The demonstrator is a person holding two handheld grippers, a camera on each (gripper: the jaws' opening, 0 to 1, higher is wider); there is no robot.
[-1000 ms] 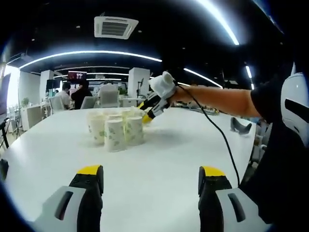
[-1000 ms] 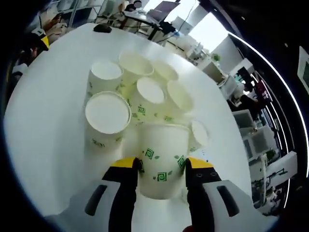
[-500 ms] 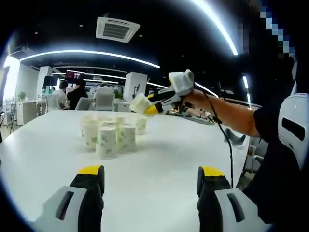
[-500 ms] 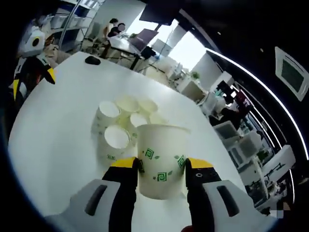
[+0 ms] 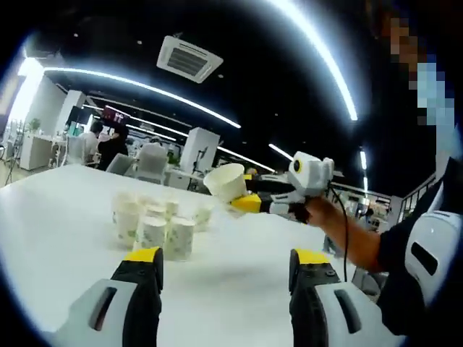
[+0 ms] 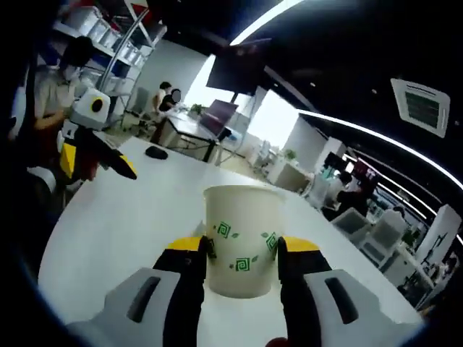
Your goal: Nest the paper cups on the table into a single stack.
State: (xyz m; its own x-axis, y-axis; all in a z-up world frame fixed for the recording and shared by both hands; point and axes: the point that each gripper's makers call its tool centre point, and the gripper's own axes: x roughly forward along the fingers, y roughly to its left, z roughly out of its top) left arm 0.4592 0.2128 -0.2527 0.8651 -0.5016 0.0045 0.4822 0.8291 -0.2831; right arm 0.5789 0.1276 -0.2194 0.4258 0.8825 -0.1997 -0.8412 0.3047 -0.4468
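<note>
In the left gripper view, my left tongs point(image 5: 224, 289) sit at the bottom of the frame with the two yellow tips wide apart and nothing between them. The white table point(image 5: 58, 210) spreads out ahead. A bunch of paper cups point(image 5: 155, 224) stands on it, left of the middle. To the right of the middle, my right tongs point(image 5: 249, 201) hang in the air above the table and squeeze one paper cup point(image 5: 224, 181), which is tipped on its side.

In the right gripper view, my right tongs are clamped on that cup point(image 6: 241, 238), which sits upright in the middle of the frame with green marks on it. My left tongs point(image 6: 119, 165) show at the left edge.
</note>
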